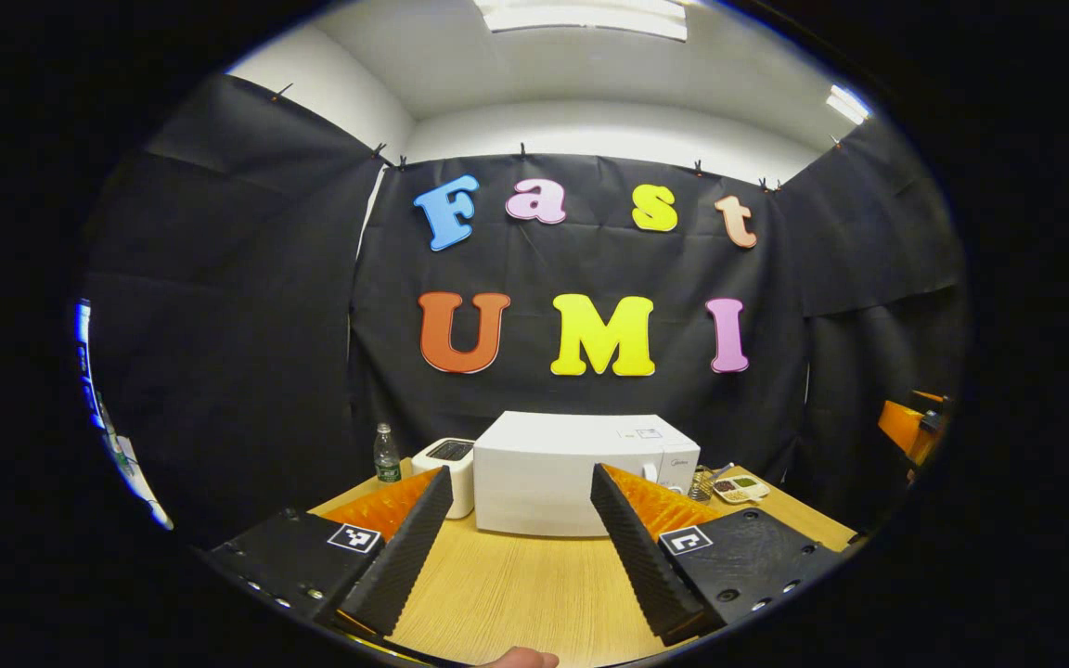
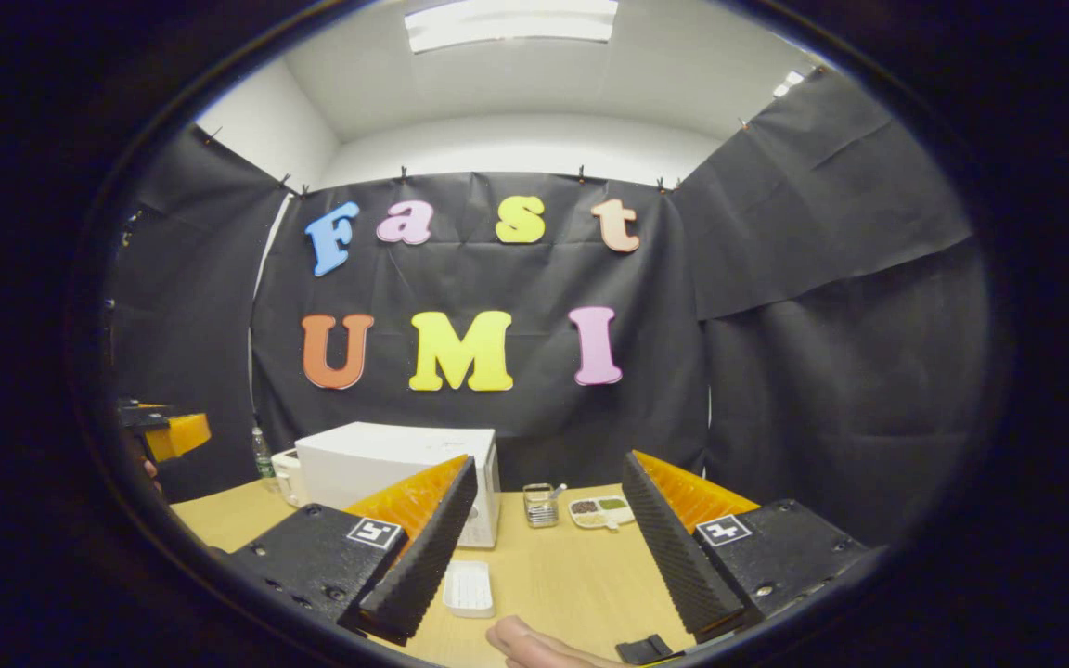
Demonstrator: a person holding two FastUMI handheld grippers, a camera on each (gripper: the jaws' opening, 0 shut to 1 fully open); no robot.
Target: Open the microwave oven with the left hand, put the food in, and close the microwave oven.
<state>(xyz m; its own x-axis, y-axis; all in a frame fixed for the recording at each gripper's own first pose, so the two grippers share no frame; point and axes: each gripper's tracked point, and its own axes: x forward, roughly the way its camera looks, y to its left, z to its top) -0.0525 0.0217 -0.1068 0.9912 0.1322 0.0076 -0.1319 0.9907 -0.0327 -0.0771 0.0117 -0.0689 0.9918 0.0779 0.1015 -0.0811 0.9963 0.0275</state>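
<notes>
Left gripper (image 1: 521, 533) and right gripper (image 2: 544, 547): fingers spread wide, holding nothing. White box-shaped microwave oven (image 1: 581, 468), door closed, stands ahead; compartmented food tray (image 2: 601, 511) lies right of it.

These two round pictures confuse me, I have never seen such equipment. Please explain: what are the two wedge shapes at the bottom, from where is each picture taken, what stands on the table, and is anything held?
No robot arm is here. A person holds a two-finger tool in each hand, and a camera rides on each tool and looks forward along its fingers. The wedges at the bottom are those fingers.

The left gripper view belongs to the left tool, the right gripper view to the right tool. Both stand open and hold nothing.

On the wooden table stand a white microwave oven with its door closed, a white toaster beside it, and a water bottle. To the other side of the oven are a small glass jar and a divided food tray. A small white ridged object lies nearer.

At the left edge of the right gripper view, the other tool appears.
</notes>
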